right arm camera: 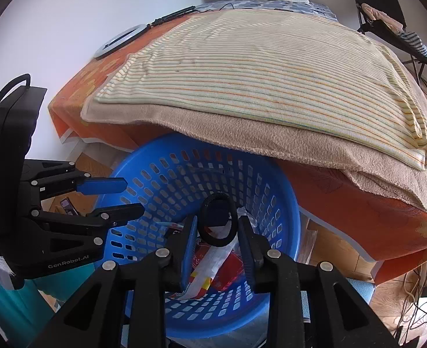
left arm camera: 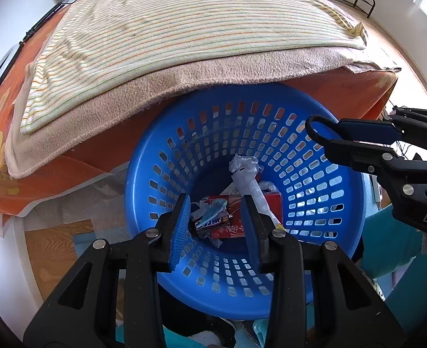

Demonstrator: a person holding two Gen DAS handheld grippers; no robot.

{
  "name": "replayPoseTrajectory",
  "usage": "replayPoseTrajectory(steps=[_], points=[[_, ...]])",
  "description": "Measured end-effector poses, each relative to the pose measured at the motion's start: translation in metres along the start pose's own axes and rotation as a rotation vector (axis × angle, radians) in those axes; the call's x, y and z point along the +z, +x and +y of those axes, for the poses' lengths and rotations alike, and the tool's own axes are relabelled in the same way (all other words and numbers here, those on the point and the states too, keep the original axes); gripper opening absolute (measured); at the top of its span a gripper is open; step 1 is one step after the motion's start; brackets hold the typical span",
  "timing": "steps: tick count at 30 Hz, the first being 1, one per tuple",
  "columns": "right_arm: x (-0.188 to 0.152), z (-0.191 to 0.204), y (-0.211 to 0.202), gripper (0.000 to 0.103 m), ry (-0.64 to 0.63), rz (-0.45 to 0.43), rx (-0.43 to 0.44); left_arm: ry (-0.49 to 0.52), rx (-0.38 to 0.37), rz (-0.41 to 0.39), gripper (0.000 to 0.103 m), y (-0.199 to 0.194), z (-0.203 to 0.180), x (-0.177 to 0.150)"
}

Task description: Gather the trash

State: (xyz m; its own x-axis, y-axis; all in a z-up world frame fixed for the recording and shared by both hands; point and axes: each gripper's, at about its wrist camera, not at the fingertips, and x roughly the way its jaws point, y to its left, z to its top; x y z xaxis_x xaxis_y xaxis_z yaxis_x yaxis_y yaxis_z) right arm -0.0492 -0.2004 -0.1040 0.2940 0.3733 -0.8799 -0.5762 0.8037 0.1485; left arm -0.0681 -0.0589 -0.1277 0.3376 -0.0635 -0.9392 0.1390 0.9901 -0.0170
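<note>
A blue perforated basket [left arm camera: 315, 203] stands on the floor against the bed, with several pieces of trash at its bottom: a crumpled white wrapper [left arm camera: 249, 179], a red box [left arm camera: 271, 203] and a snack bar wrapper [left arm camera: 213, 221]. My left gripper [left arm camera: 217, 226] hangs open over the basket with nothing between its blue pads; it shows at the left of the right wrist view [right arm camera: 133, 197]. My right gripper [right arm camera: 217, 232] is shut on a black loop [right arm camera: 217, 220] above the basket [right arm camera: 294, 211]. The left wrist view has that gripper [left arm camera: 333, 133] at the right, with the loop [left arm camera: 315, 127] sticking out past its tips.
The bed [left arm camera: 344, 87], in an orange sheet, overhangs the basket's far rim, with a beige blanket [right arm camera: 242, 133] and a striped towel [right arm camera: 257, 66] on top. Teal fabric [left arm camera: 393, 246] lies beside the basket. A ring light [right arm camera: 118, 40] rests at the bed's far left. Cables [right arm camera: 416, 298] trail on the wooden floor.
</note>
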Motion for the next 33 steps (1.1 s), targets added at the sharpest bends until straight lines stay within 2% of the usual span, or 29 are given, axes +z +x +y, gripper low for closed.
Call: replayPoseTrajectory(steps=[3,5,7,10,13,16,33], points=[[-0.001,0.0,0.003,0.045,0.003,0.009,-0.006,0.001,0.014,0.006,0.038,0.002,0.0,0.0],[-0.001,-0.001,0.002,0.053,0.006,0.006,-0.014,-0.003,0.018,0.003,0.05,0.002,0.002,-0.001],[0.0,-0.002,0.002,0.062,0.009,0.005,-0.024,-0.006,0.025,0.0,0.056,0.002,0.002,0.0],[-0.001,-0.003,0.005,0.071,0.015,0.016,-0.032,-0.012,0.037,-0.005,0.065,0.002,0.005,0.0],[-0.002,-0.004,0.006,0.077,0.019,0.026,-0.041,-0.022,0.039,-0.003,0.066,0.003,0.008,0.0],[-0.003,-0.005,0.007,0.084,0.023,0.03,-0.054,-0.027,0.045,-0.003,0.072,0.004,0.008,0.0],[-0.002,-0.014,0.006,0.088,0.061,0.041,-0.077,-0.058,0.046,-0.036,0.084,-0.008,0.013,0.005]])
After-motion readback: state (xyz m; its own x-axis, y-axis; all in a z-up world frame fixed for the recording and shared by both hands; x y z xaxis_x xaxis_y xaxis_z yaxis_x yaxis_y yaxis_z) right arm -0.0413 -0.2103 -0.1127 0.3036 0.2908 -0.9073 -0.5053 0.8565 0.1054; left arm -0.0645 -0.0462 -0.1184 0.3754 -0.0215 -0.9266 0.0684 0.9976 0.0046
